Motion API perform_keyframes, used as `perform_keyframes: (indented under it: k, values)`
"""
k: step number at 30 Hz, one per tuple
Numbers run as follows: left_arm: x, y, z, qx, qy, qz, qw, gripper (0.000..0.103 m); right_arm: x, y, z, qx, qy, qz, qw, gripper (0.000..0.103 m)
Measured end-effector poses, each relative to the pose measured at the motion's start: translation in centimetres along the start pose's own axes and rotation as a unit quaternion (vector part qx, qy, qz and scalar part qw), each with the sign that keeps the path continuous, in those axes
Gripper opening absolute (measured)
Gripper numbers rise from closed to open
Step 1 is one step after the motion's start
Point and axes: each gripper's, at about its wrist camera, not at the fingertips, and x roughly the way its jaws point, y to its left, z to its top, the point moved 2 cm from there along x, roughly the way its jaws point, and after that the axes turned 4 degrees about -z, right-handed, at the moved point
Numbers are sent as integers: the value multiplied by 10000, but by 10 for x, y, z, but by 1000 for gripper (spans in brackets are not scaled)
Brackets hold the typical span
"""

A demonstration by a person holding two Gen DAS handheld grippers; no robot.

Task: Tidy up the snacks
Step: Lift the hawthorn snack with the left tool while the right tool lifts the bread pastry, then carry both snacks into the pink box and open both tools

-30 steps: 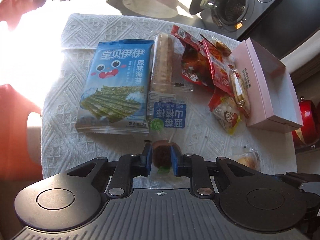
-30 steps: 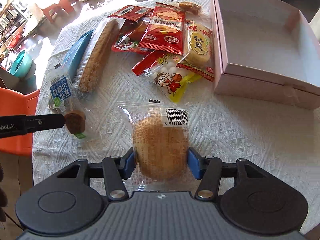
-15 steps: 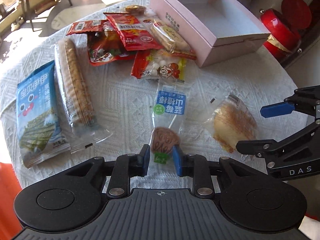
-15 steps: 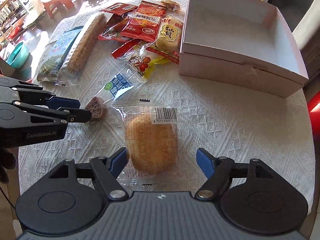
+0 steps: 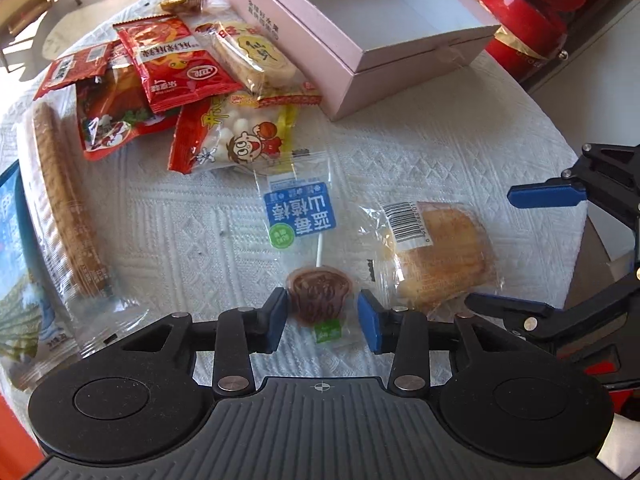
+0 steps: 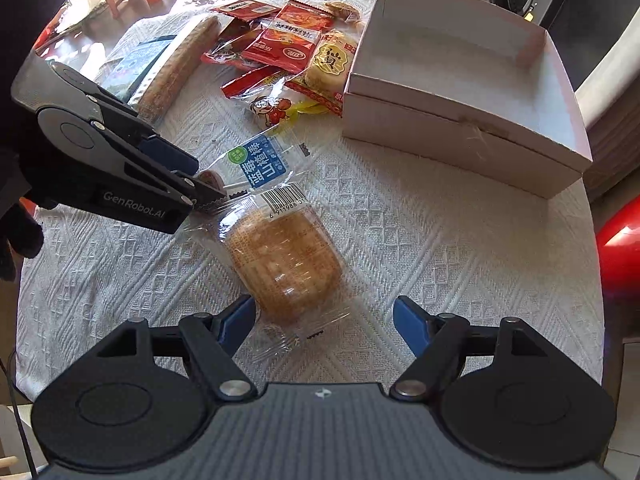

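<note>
A wrapped hawthorn lollipop (image 5: 318,294) with a blue label lies on the white cloth between the fingers of my left gripper (image 5: 323,316), which is open around it; there are gaps on both sides. It also shows in the right wrist view (image 6: 262,160). A wrapped round pastry (image 6: 286,264) lies just beyond my right gripper (image 6: 324,322), which is open wide and empty. The pastry also shows in the left wrist view (image 5: 438,256). An open pink box (image 5: 360,52) stands empty at the back right.
A pile of red snack packets (image 5: 160,76), a rice cracker pack (image 5: 256,56), a candy bag (image 5: 240,140), a long biscuit stick (image 5: 64,208) and a blue seaweed bag (image 5: 16,280) lie on the left. A red object (image 5: 528,12) stands off the table's right.
My left gripper has opened and let go of the lollipop, which now lies on the cloth. My right gripper opened off the pastry and drew back a little. Both views swung toward the box.
</note>
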Motion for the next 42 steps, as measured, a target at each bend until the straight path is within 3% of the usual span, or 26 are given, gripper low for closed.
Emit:
perform_keyframes:
  k: [4,10,12,13,14,17,26,28,30,37,42]
  values:
    - [0,-7,-9,329,-45,66,9994,45,0,7,1,-735,-243,-78,9970,77]
    - [-13,10,-17,-166,-131,-119,9997,42,18,24,15,-1923,-521,200,9798,77]
    - [-15,7,-15,-310,-189,-130,9993,42,31,17,27,-1565,-150,532,9861,77]
    - [-14,4,-12,-301,-199,-111,9993,42,36,7,32,-1092,114,736,9912,71]
    - [-11,0,-10,-267,-198,-73,9994,43,38,-3,34,-626,260,859,9940,57]
    - [4,-11,0,-304,-117,211,9992,45,30,-27,28,269,471,929,9942,53]
    - [21,-38,24,-468,25,833,9954,43,9,-57,-34,820,905,564,9909,53]
    - [22,-40,25,-693,68,789,9944,42,7,-65,-40,959,901,476,9902,53]
    - [20,-42,23,-1027,29,473,9936,40,3,-75,-43,1109,827,407,9895,53]
    - [-36,-97,18,-1166,-703,-5,9907,40,-26,-124,-24,1511,270,141,9880,53]
    - [-89,-102,81,-1234,-1714,-138,9774,42,-52,-151,-11,1672,-57,49,9859,53]
